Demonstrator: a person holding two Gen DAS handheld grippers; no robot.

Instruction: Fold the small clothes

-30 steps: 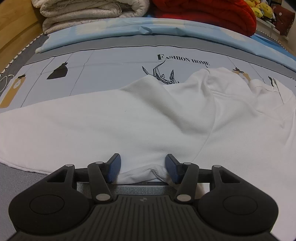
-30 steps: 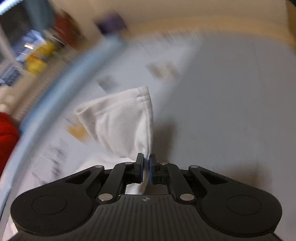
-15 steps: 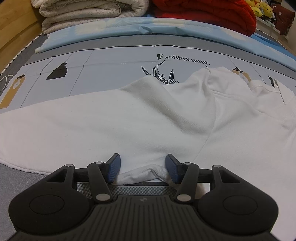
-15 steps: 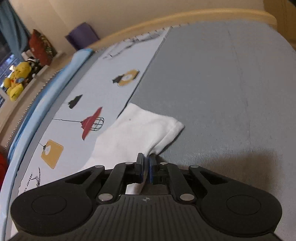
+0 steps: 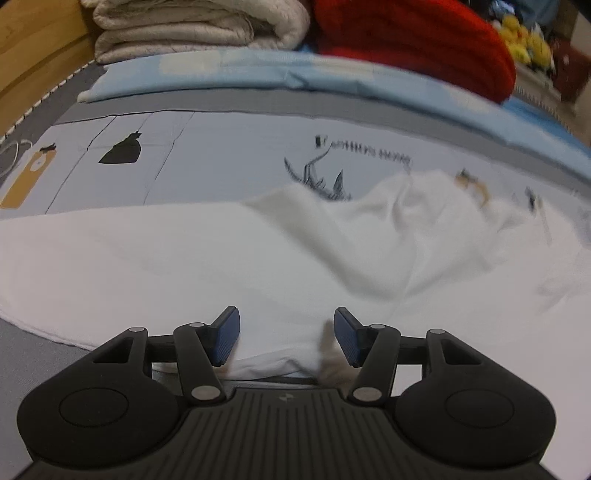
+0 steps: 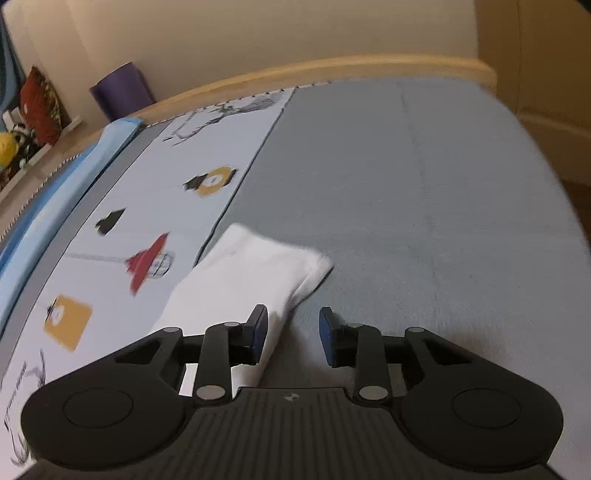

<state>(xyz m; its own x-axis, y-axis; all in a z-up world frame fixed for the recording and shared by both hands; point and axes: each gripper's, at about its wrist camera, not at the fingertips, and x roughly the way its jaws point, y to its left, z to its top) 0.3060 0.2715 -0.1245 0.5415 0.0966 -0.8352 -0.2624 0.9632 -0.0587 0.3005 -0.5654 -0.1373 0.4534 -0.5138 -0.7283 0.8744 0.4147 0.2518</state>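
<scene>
- Left gripper (image 5: 287,338): spread wide, gripping nothing, blue pads straddling the near edge of the white garment (image 5: 184,258).
- White garment: lying across the printed bedsheet (image 5: 221,155), rumpled and blurred toward 2 o'clock.
- Right gripper (image 6: 293,334): spread wide, holding nothing; left pad touching the white sleeve (image 6: 255,269).
- White sleeve: flat on the bed, running from the pads toward 11 o'clock, over the seam between print and grey cover (image 6: 424,184).
- At 12 o'clock in the left view: folded beige blankets (image 5: 192,26) and a red blanket (image 5: 406,40).

1 white garment (image 5: 184,258), 2 grippers (image 5: 286,334) (image 6: 293,332), 1 red blanket (image 5: 406,40), 1 beige quilt (image 5: 192,26)
</scene>
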